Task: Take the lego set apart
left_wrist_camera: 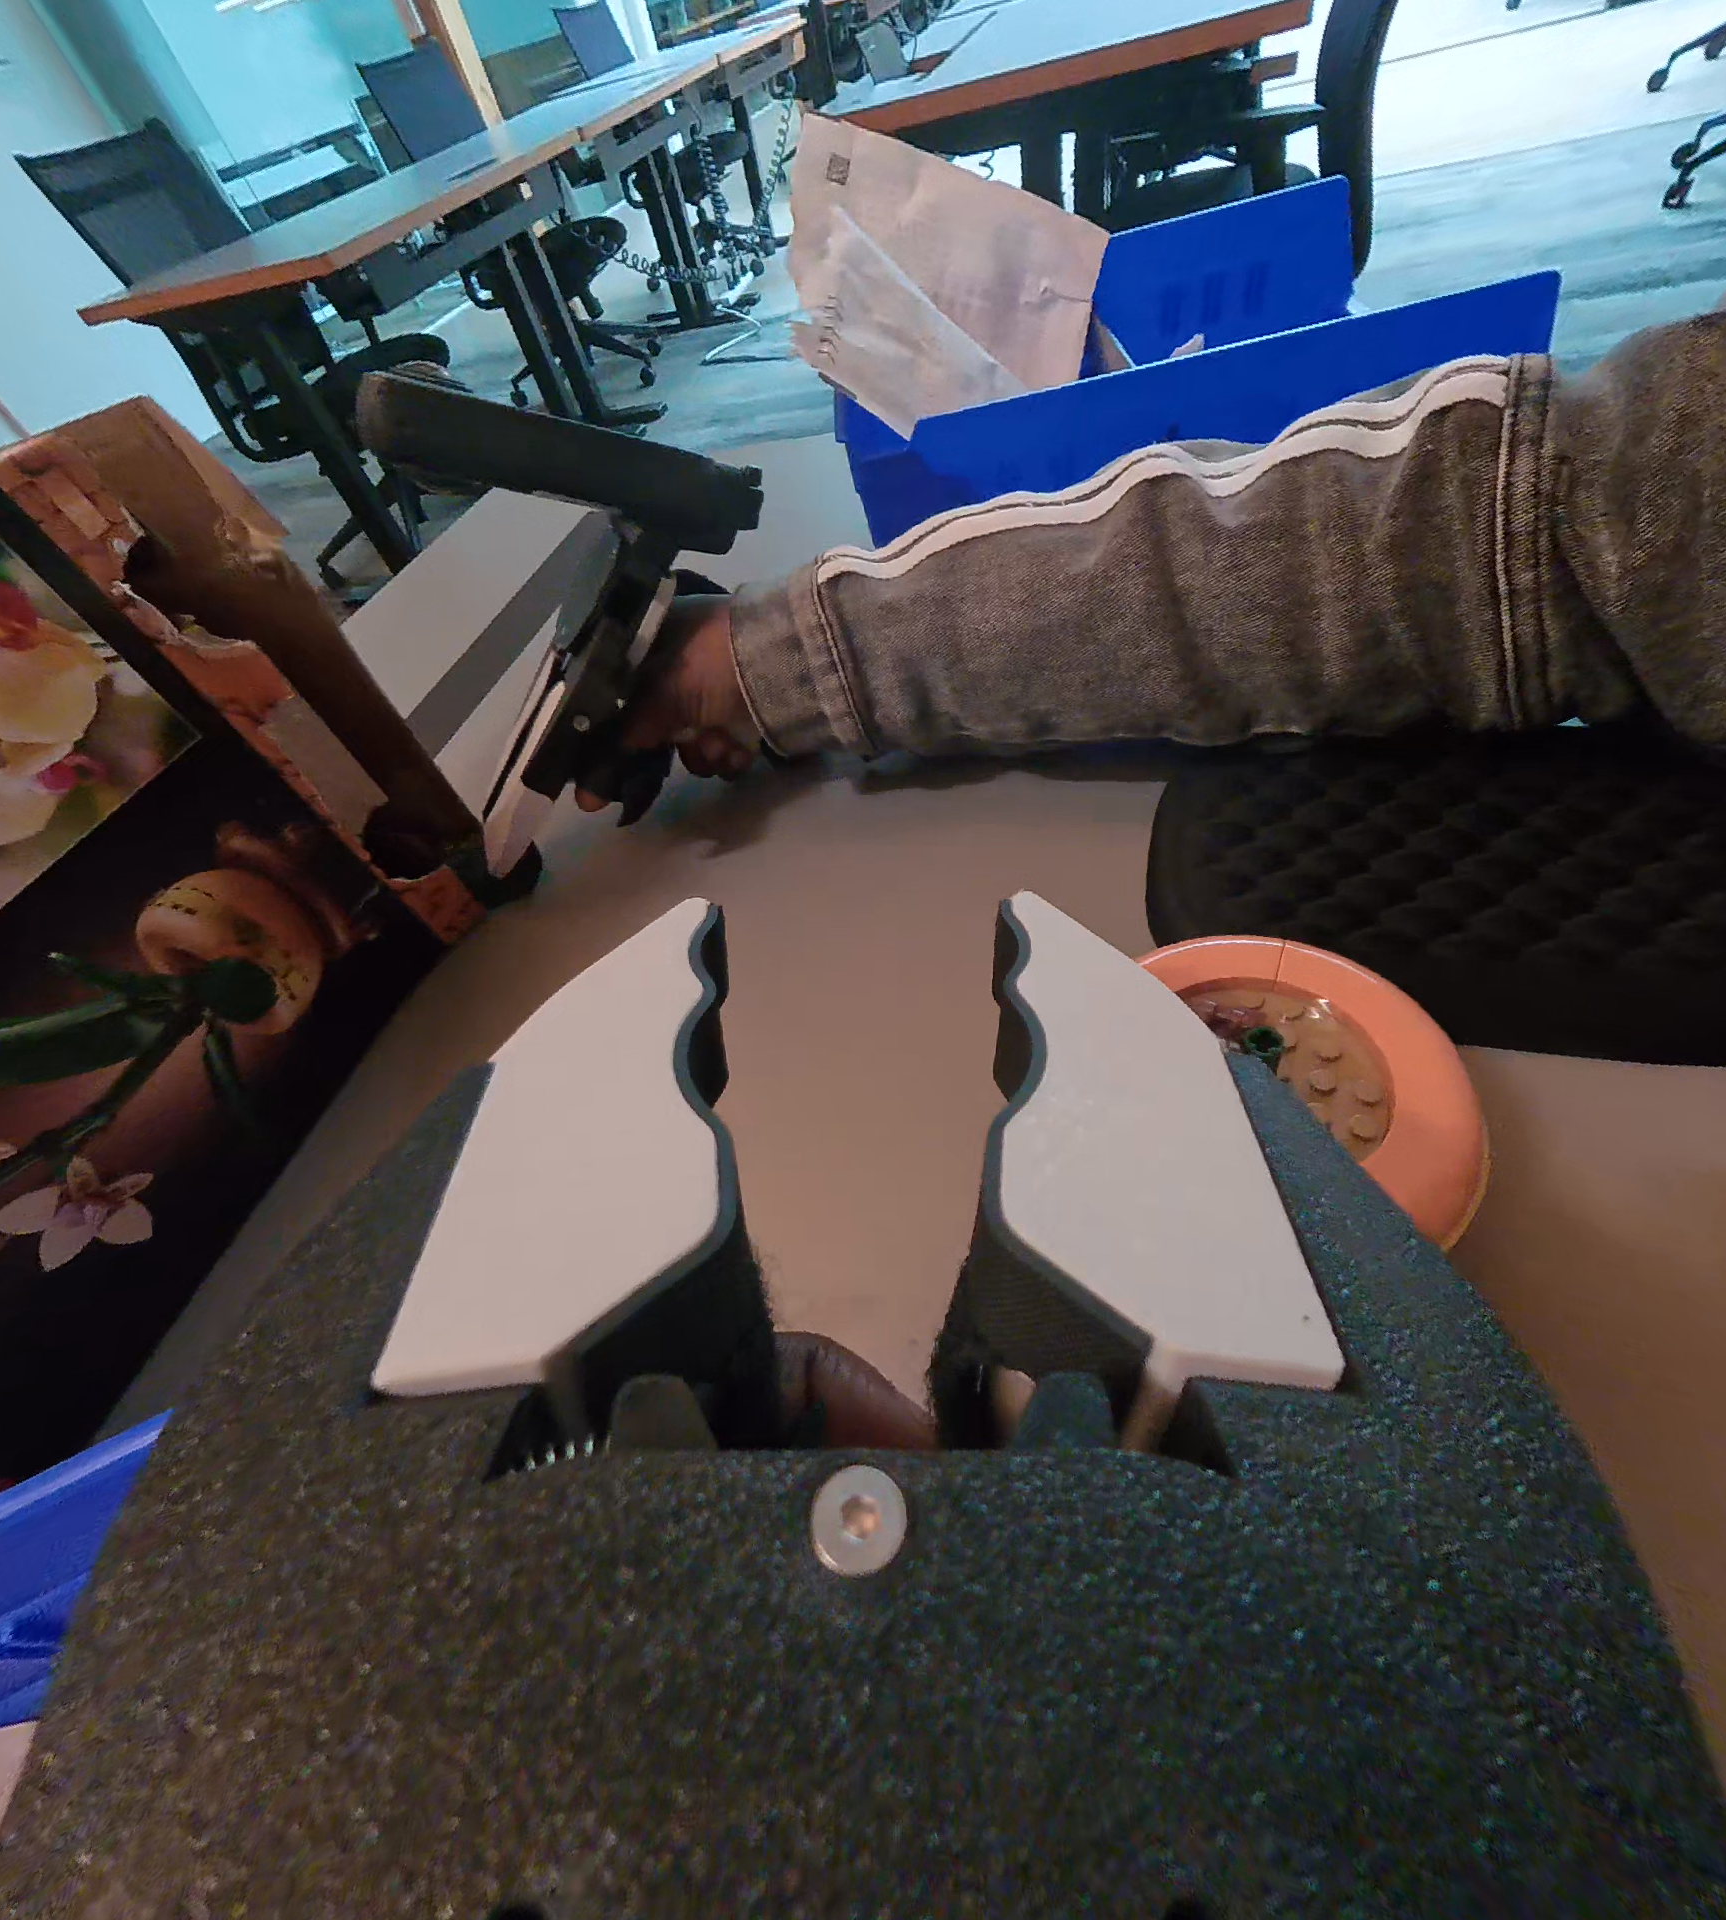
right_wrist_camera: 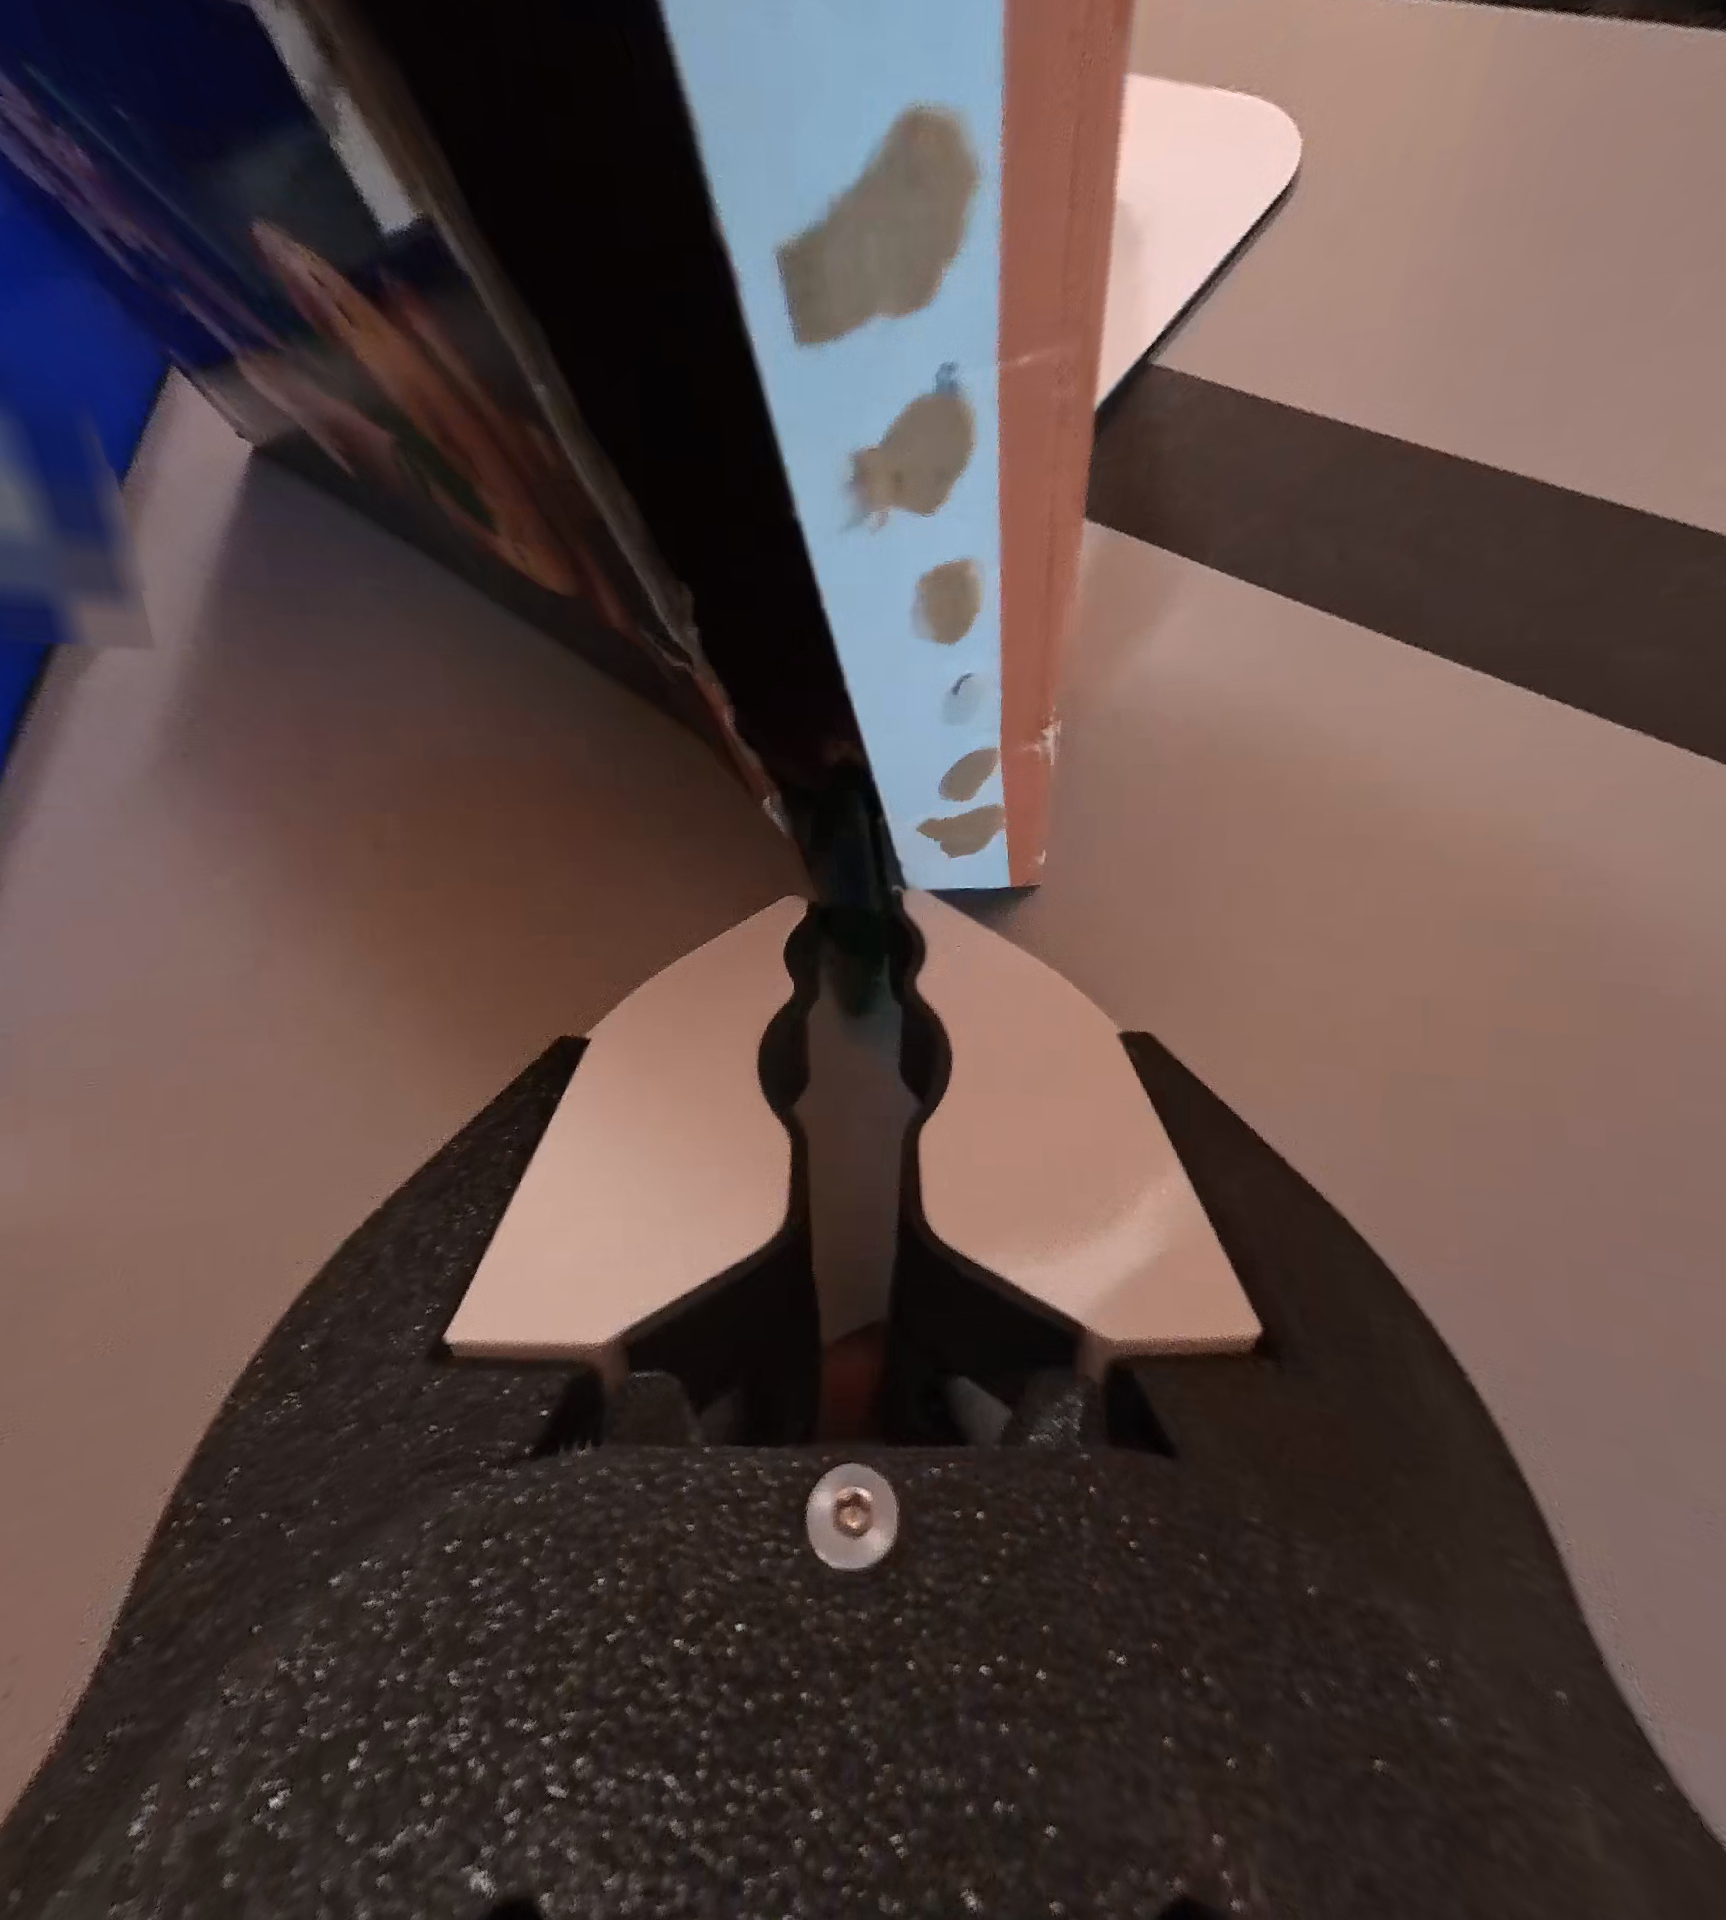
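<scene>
Fingers of the left gripper stand spread wide over bare table, with nothing between them. Just beside the right-hand finger, partly hidden behind it, sits the lego set's round pink pot, its studded tan inside showing; it lies to the right of the gap, not within it. Behind the pot a black quilted pad rests on the table.

Ahead and to the left, the right gripper is held by a hand in a grey denim sleeve that reaches across the table from the right. Its tips press at the lower corner of the torn flap on a flower-printed box, which stands at the left edge. In the right wrist view, that gripper has its fingers drawn nearly together, pinching the dark edge of the box where the cardboard flap meets the printed side.

A blue bin holding crumpled paper bags stands at the far edge, behind the sleeve.
</scene>
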The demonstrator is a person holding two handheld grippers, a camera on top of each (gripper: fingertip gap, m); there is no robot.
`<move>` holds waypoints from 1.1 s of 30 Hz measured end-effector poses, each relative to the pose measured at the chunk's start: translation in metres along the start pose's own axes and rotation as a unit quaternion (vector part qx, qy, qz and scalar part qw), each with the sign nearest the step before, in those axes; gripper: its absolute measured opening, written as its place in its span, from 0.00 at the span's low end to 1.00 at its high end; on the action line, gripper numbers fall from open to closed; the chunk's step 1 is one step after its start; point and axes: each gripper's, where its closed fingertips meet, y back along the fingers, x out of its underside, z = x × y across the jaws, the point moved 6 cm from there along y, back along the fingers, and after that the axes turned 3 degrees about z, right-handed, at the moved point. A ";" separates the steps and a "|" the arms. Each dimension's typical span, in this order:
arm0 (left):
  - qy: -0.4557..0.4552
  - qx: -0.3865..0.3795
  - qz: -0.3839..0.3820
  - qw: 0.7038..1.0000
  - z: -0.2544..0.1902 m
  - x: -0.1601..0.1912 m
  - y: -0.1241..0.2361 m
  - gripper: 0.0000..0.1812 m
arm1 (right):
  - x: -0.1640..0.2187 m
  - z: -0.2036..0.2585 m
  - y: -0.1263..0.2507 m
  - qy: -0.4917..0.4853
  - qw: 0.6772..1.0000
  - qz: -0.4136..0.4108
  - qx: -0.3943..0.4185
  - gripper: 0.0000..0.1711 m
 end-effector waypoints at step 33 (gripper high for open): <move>0.102 0.080 -0.149 0.980 0.004 -0.018 0.024 0.25 | 0.023 0.248 0.128 0.628 0.692 -0.340 0.105 0.03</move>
